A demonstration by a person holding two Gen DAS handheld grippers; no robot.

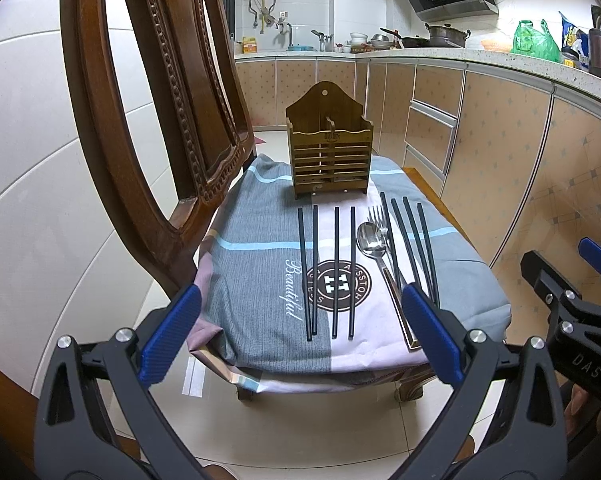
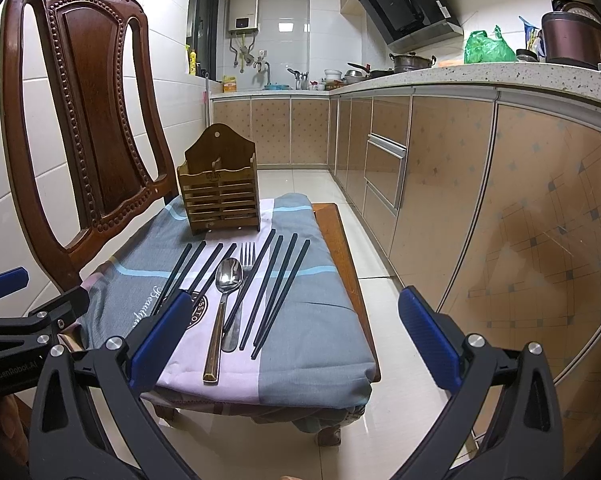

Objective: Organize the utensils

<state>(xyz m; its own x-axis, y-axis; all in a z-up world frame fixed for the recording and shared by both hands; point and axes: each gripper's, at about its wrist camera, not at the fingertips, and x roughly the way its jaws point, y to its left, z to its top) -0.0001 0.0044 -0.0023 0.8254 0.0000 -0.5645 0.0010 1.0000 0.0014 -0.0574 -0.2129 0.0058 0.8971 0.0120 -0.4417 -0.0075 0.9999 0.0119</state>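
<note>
A wooden slatted utensil holder [image 1: 329, 151] [image 2: 220, 196] stands upright at the far end of a cloth-covered chair seat [image 1: 256, 272] [image 2: 312, 320]. In front of it lie several black chopsticks [image 1: 335, 272] [image 2: 278, 288], a metal spoon [image 1: 374, 242] [image 2: 228, 276] with a brown handle, and a fork [image 1: 378, 216] [image 2: 247, 256]. My left gripper [image 1: 300, 332] is open and empty, held short of the seat's near edge. My right gripper [image 2: 294, 340] is open and empty, also short of the near edge, to the right of the left one.
The carved wooden chair back [image 1: 148, 100] [image 2: 88, 120] rises at the left of the seat. Kitchen cabinets [image 1: 500, 152] [image 2: 460, 200] run along the right under a cluttered counter. Tiled floor [image 2: 400, 380] lies between the chair and the cabinets.
</note>
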